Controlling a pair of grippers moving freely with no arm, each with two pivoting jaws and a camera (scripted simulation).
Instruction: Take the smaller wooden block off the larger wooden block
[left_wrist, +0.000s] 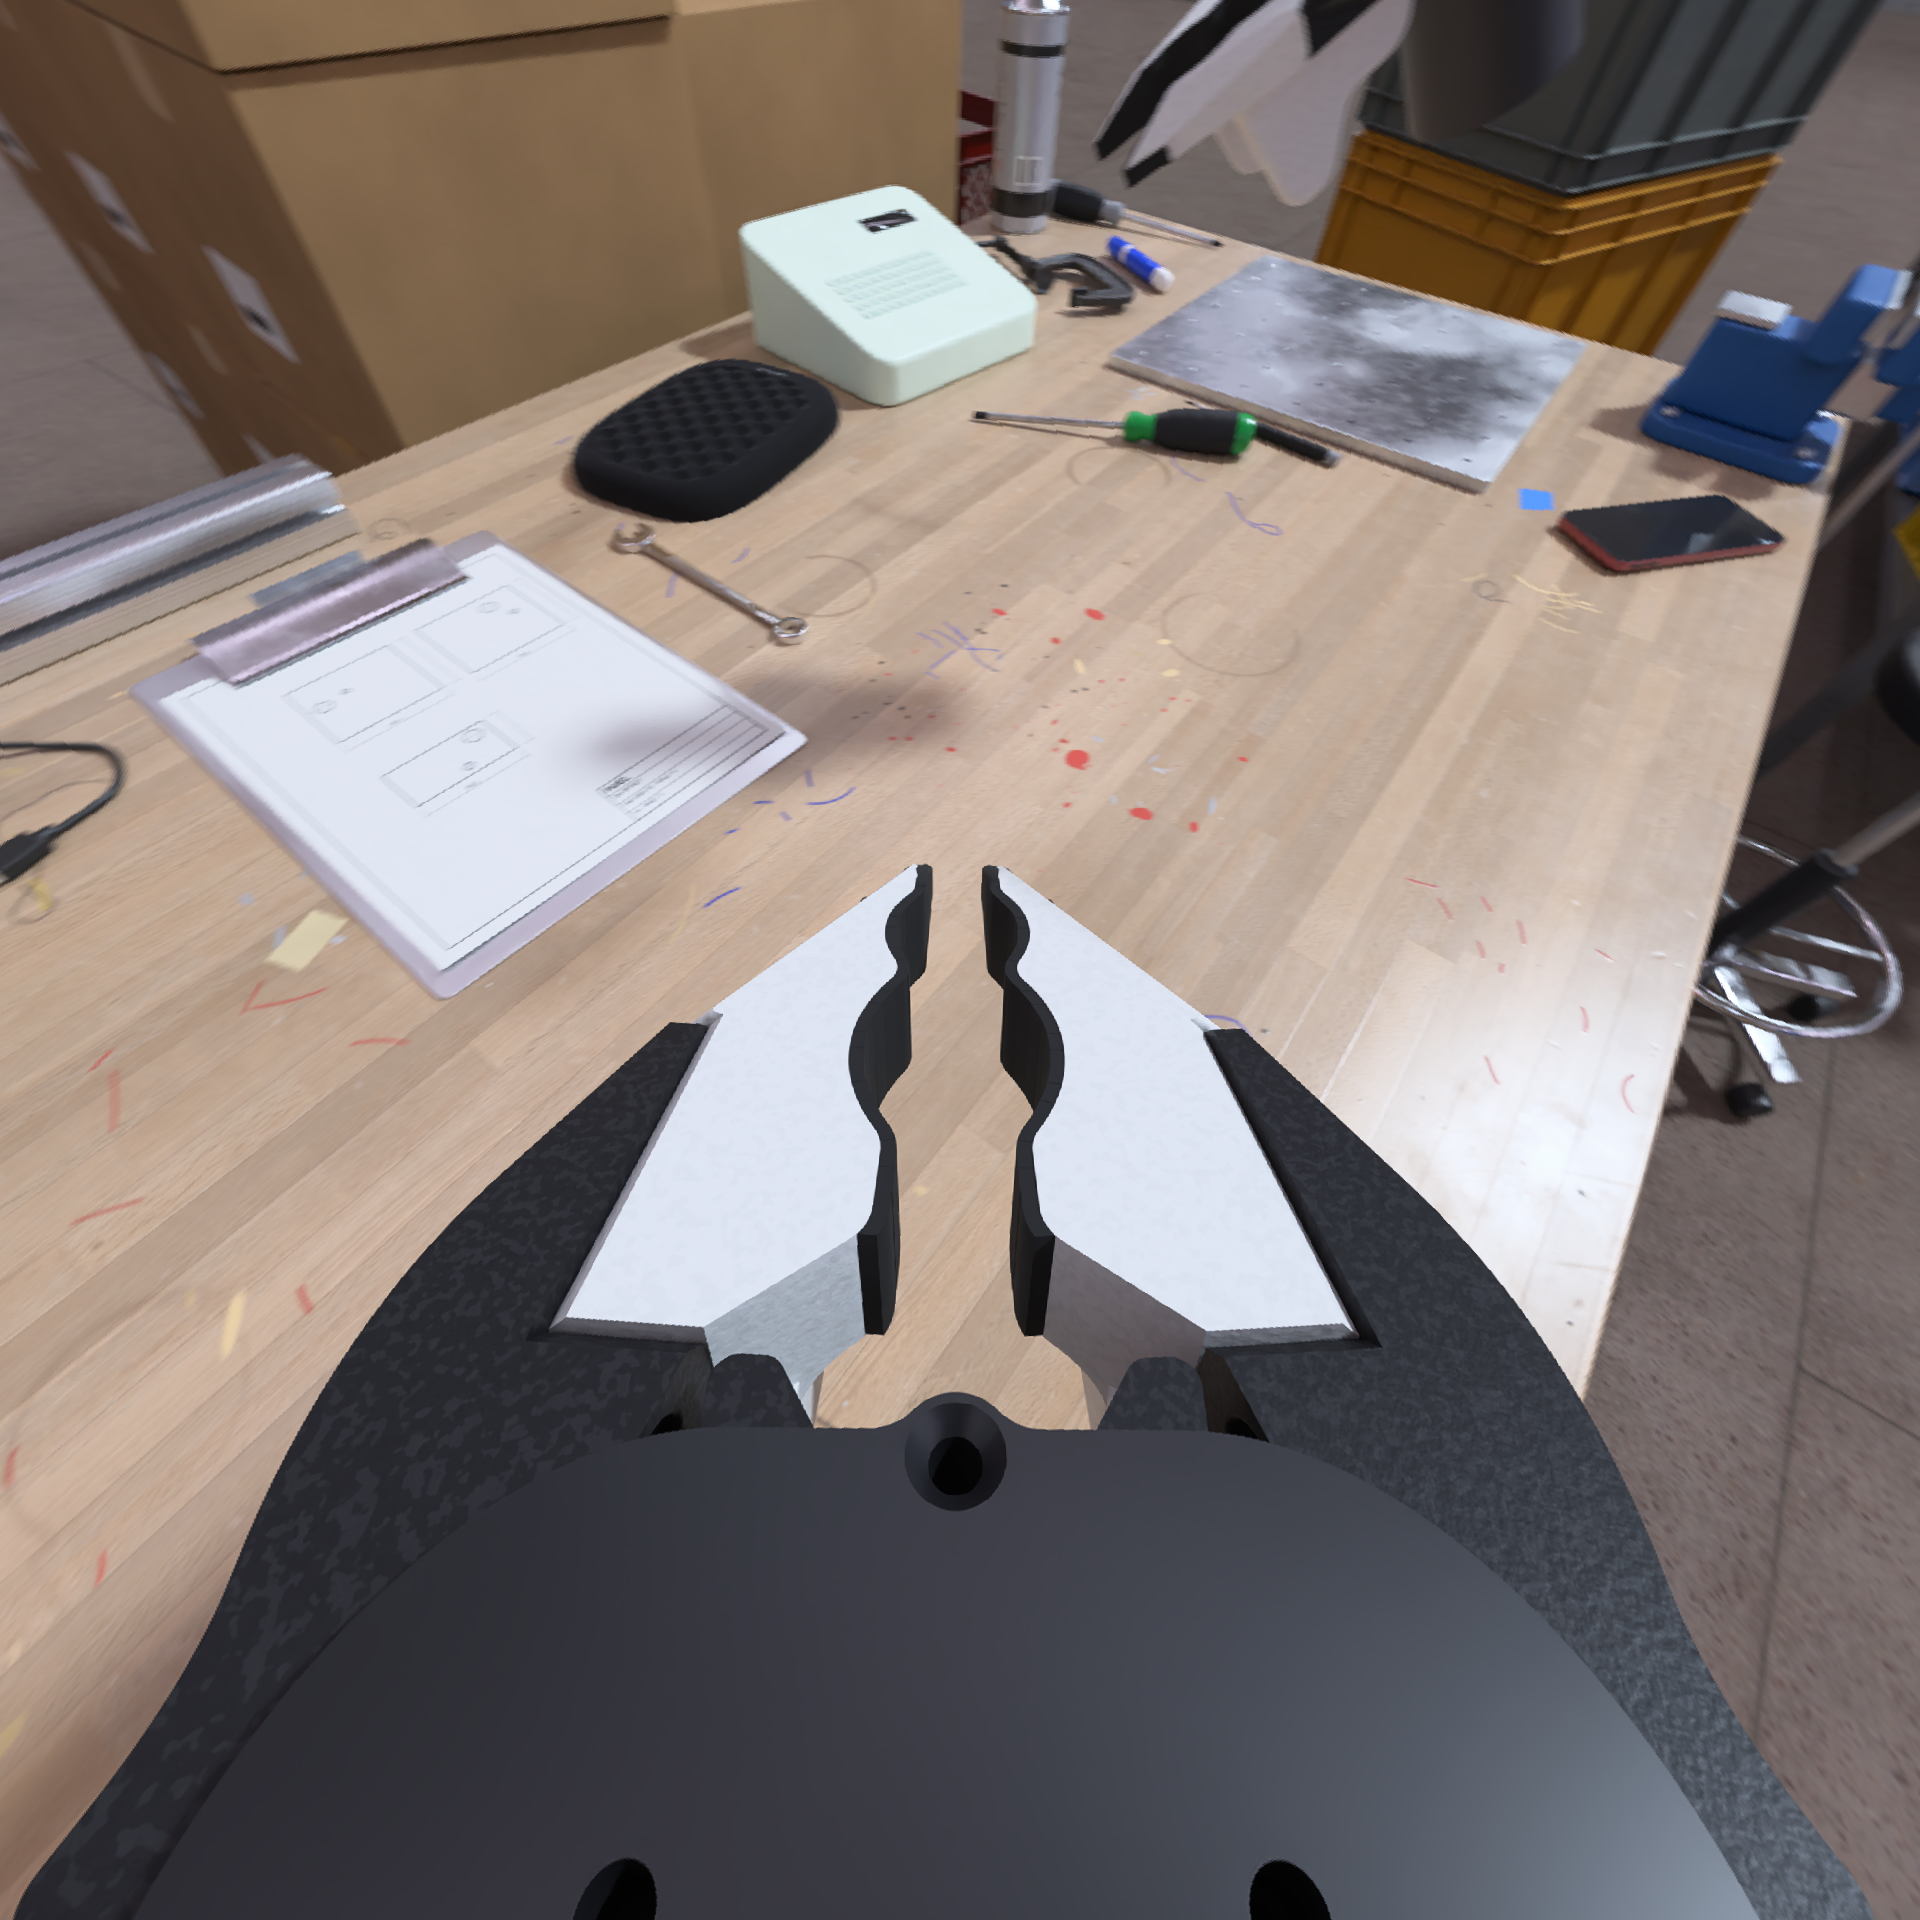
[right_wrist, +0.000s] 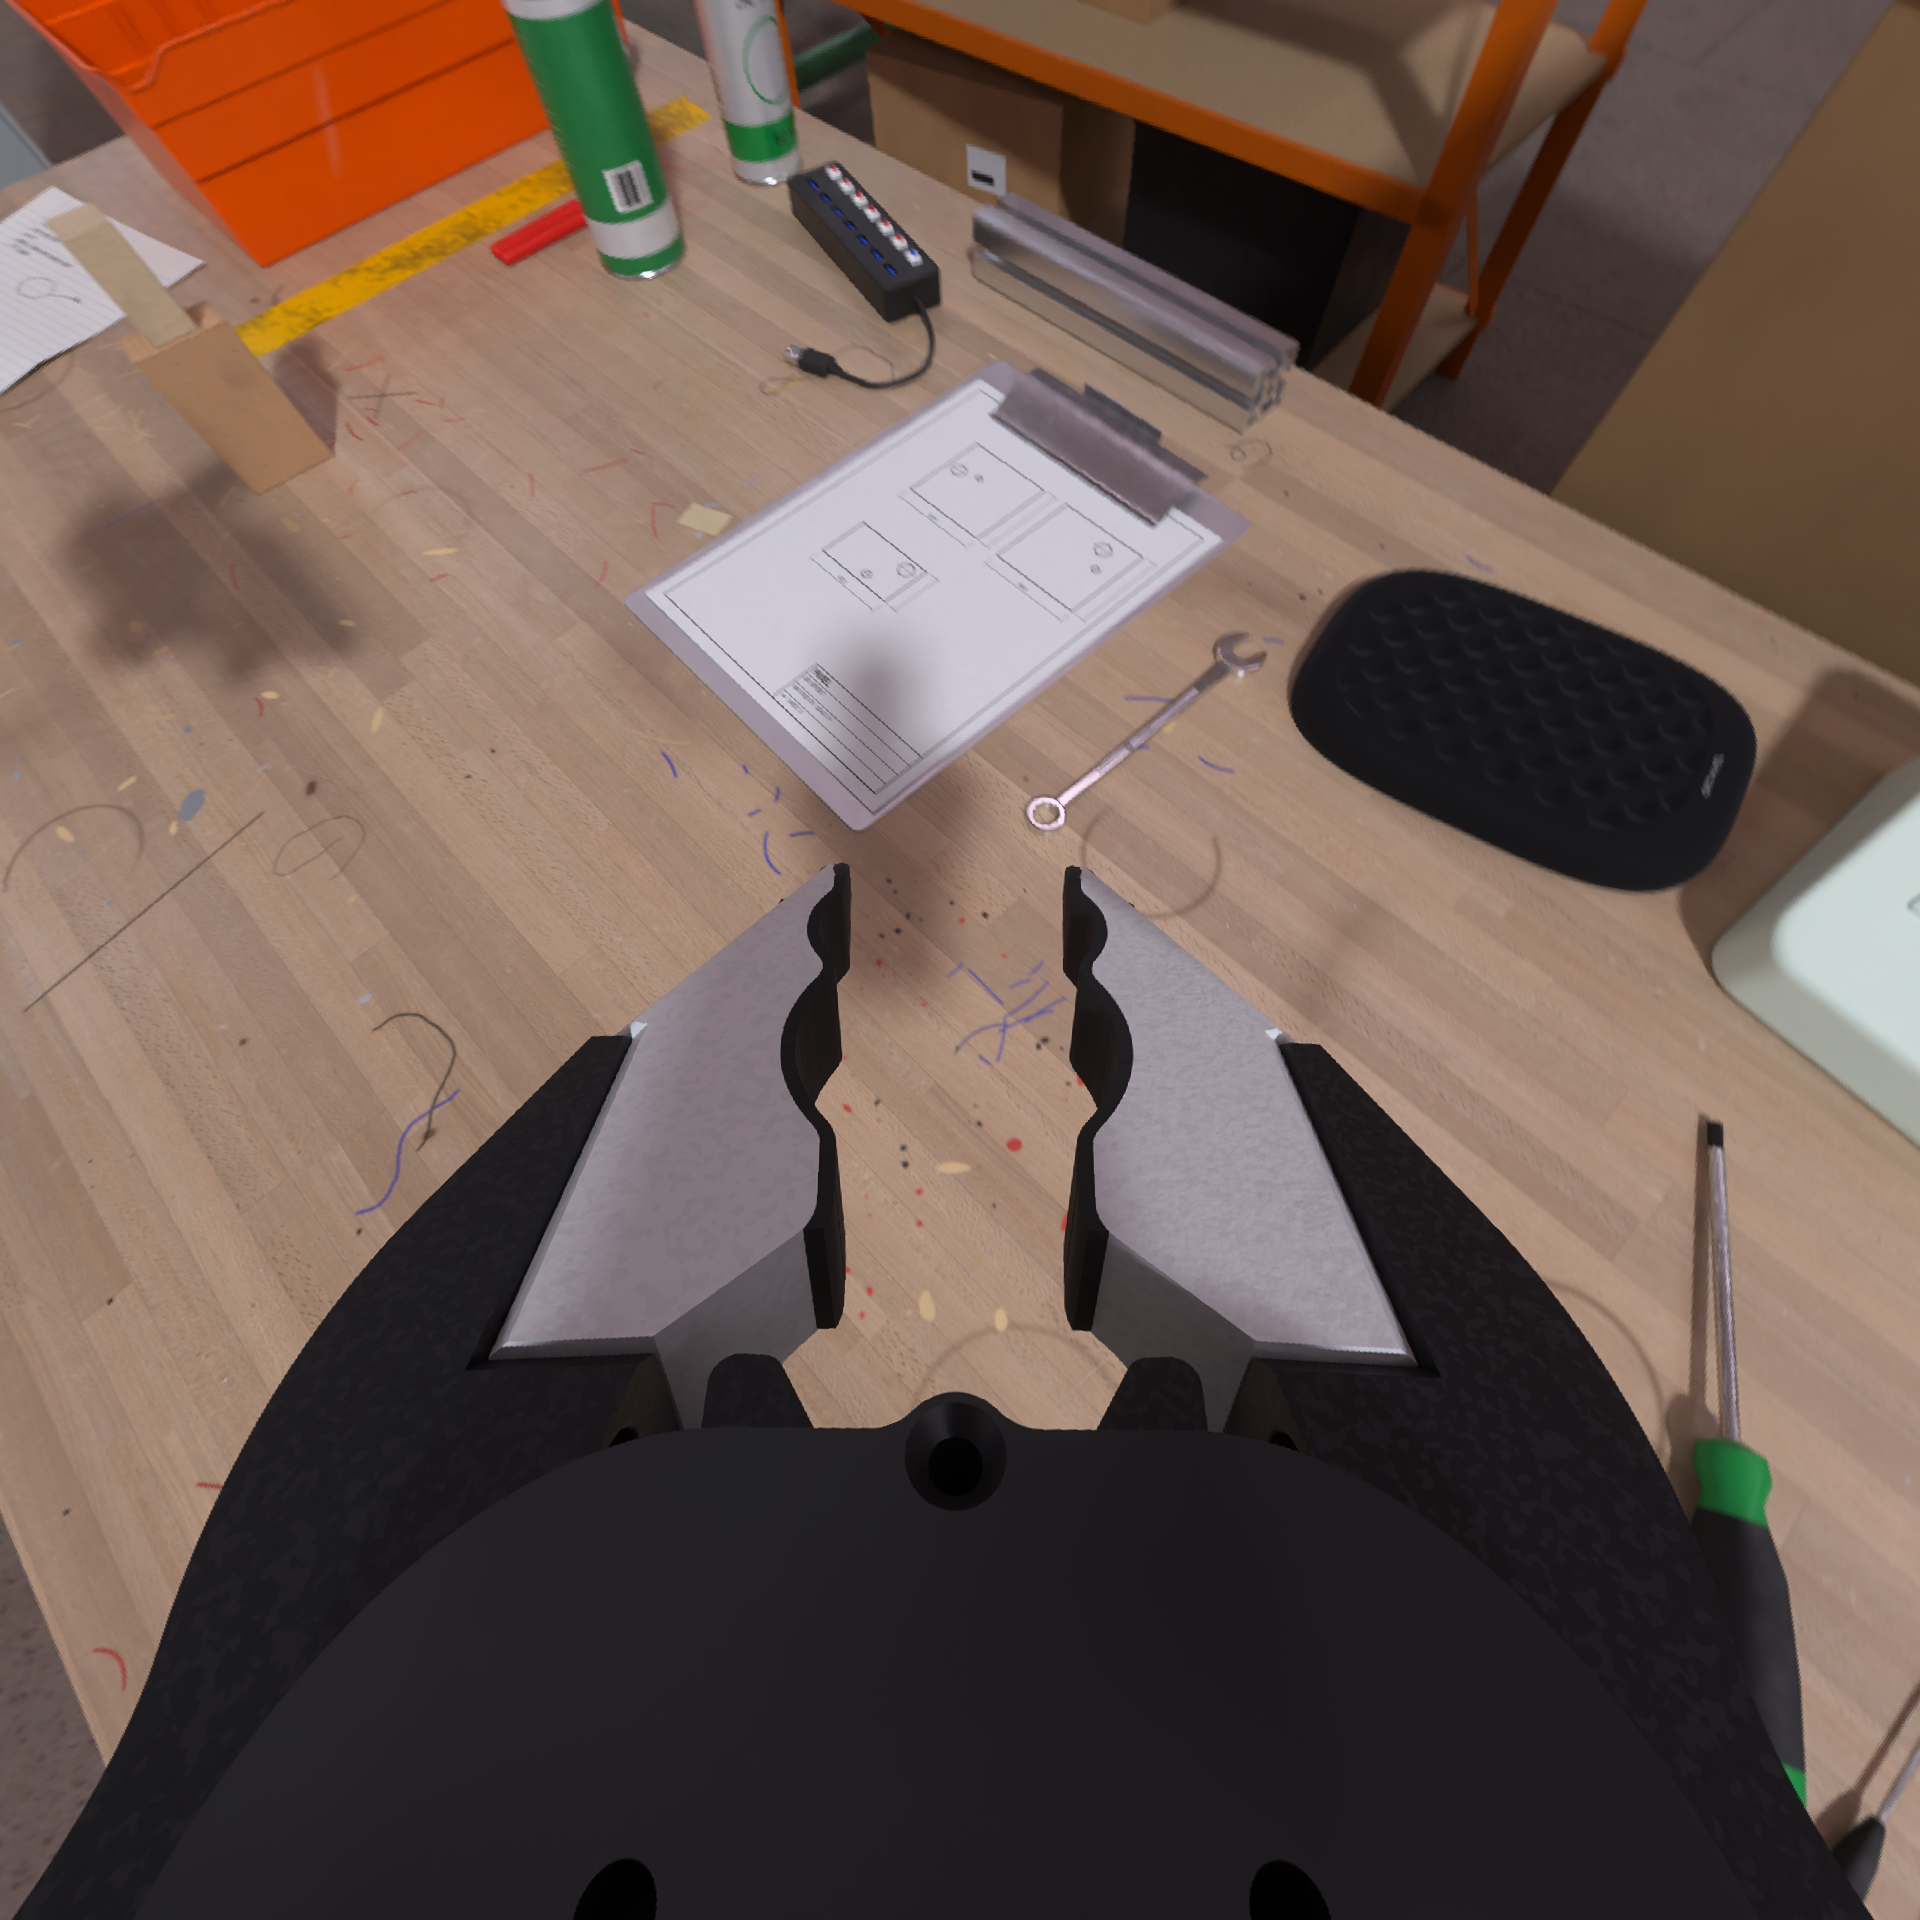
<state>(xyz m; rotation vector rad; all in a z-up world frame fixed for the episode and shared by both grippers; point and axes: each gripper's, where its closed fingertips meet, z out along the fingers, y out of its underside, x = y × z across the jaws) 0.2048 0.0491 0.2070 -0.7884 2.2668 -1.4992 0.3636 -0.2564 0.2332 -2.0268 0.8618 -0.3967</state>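
Note:
The larger wooden block stands on the workbench at the far left of the right wrist view. The smaller, paler wooden block rests on top of it. My right gripper is open and empty. It hovers over the bench well to the right of and nearer than the blocks. My left gripper is nearly shut with a thin gap and holds nothing above bare bench. Neither block shows in the left wrist view. The right gripper shows high at the far end of that view.
A clipboard, a wrench, a black pad and a green-handled screwdriver lie near the right gripper. Green tubes, an orange bin and a USB hub stand behind. A metal plate and a phone lie on the bench.

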